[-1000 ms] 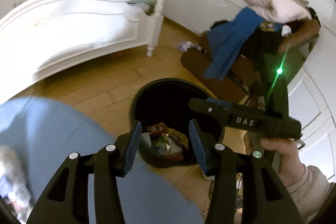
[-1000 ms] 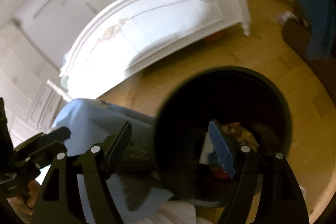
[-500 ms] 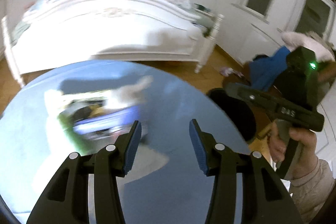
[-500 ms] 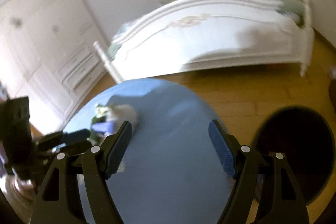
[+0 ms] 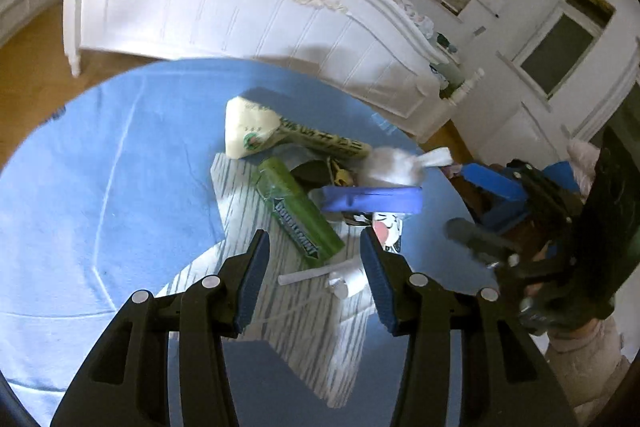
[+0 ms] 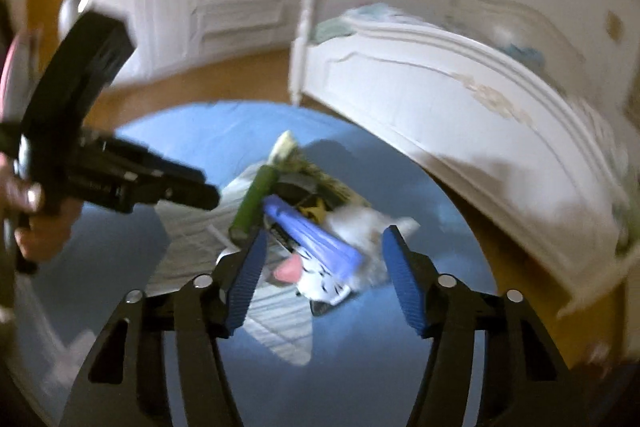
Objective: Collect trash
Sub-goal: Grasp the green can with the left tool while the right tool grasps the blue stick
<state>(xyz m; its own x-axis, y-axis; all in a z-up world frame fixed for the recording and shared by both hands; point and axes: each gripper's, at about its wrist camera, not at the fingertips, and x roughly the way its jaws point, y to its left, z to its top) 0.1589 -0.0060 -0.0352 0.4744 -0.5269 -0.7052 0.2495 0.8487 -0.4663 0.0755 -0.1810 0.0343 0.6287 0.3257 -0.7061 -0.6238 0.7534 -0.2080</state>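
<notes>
Bedroom, white bed (image 5: 248, 15) behind a round blue-clothed desk (image 5: 100, 155); trash pile (image 5: 320, 183) heaped mid-desk, just ahead of both fingers, presumably gathered for pickup; left gripper (image 5: 314, 267) half-open, empty; right gripper (image 6: 322, 267) just narrowing, nothing gripped.

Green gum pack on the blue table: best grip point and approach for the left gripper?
Judging by its pose, grip the green gum pack across its narrow width, near mid-length. It is a long slim box lying flat on the striped paper, running diagonally away from the left gripper. Come down from above with the fingers straddling the long sides; the far end is crowded by the blue wrapper.
</notes>
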